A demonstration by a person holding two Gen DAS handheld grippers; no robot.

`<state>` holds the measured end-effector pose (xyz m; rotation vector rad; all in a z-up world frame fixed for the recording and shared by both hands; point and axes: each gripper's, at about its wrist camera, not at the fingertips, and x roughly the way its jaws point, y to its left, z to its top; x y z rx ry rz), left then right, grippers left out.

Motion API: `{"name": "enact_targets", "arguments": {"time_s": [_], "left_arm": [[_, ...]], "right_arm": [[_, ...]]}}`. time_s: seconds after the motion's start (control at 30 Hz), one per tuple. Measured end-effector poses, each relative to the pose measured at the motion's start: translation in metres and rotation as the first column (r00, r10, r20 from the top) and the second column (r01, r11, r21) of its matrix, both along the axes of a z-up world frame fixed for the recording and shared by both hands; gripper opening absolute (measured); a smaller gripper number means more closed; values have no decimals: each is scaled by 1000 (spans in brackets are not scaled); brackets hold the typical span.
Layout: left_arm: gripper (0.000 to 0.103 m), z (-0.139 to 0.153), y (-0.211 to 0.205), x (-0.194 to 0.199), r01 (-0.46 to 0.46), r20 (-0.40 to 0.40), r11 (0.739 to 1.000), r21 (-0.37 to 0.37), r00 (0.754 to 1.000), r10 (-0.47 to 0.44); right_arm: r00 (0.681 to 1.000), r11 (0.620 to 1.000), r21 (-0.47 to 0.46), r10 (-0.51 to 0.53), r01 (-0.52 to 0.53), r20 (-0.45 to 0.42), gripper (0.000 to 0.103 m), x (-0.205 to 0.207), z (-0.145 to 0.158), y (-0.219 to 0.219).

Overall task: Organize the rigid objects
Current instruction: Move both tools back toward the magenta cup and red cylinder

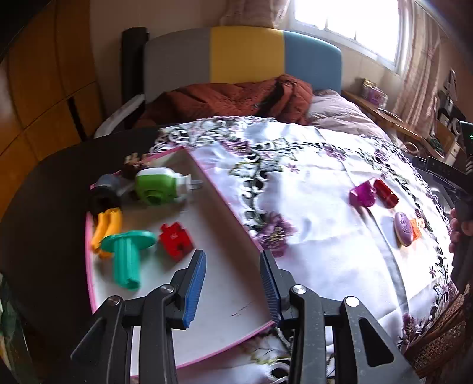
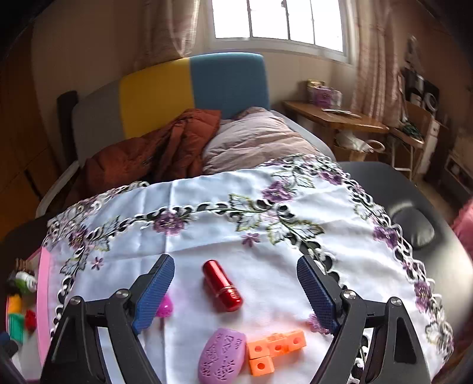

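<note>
1. We see the loose pieces on the embroidered white cloth (image 2: pixel 207 206): a red cylinder (image 2: pixel 222 285), a purple oval piece (image 2: pixel 222 356), an orange block cluster (image 2: pixel 273 348) and a magenta piece (image 2: pixel 164 307).
2. Our right gripper (image 2: pixel 235 291) hangs over them with its jaws spread wide and nothing in them; the red cylinder lies between the fingers, untouched.
3. Our left gripper (image 1: pixel 233 283) stands partly open and empty above the pink-edged tray (image 1: pixel 224 298).
4. The tray holds a green plug-in device (image 1: pixel 156 186), a teal spool (image 1: pixel 127 260), a red block (image 1: pixel 176 240) and yellow-handled pliers (image 1: pixel 105 229).
5. The cloth covers a dark round table (image 1: pixel 44 192).
6. Beyond stand a bed with a grey, yellow and blue headboard (image 1: pixel 245 56), a rust-coloured quilt (image 1: pixel 236 97), a window (image 2: pixel 278 20) and a wooden desk (image 2: pixel 334 118).
</note>
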<state>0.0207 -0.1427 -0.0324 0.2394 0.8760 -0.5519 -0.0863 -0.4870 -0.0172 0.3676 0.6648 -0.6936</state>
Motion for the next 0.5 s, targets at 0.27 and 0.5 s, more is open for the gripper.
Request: {"name": "enact_targets", "arguments": {"time_s": [0.27, 0.5], "left_arm": [[38, -7, -60, -5, 120, -41, 993, -10, 992, -120], [38, -24, -109, -4, 210, -128, 978, -23, 969, -211]], "right_arm": [[988, 976, 161, -150, 144, 31, 86, -18, -11, -36], [978, 961, 205, -202, 187, 53, 86, -27, -13, -44]]}}
